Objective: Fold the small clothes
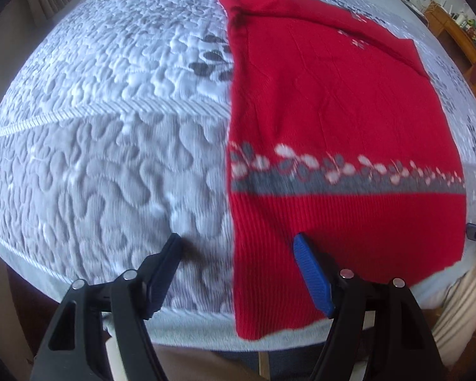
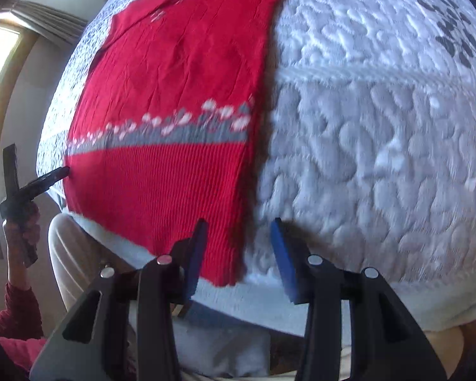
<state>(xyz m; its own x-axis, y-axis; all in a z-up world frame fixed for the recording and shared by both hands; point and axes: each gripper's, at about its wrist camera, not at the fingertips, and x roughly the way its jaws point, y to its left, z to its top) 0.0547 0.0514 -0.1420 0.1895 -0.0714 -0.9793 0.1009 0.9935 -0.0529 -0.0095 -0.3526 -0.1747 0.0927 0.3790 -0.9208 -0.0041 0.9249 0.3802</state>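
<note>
A red knitted sweater with a grey and white flower band lies flat on the quilted bed, its sides folded in to a narrow strip. Its ribbed hem hangs slightly over the near edge. My left gripper is open and empty above the hem's left corner, one finger over the quilt, the other over the sweater. My right gripper is open and empty above the right hem corner of the sweater. The left gripper also shows at the far left in the right wrist view.
A grey-white quilted bedspread covers the bed around the sweater. A wooden shelf with small items stands far right. A window and curtain are at the far left. The person's legs show below the bed edge.
</note>
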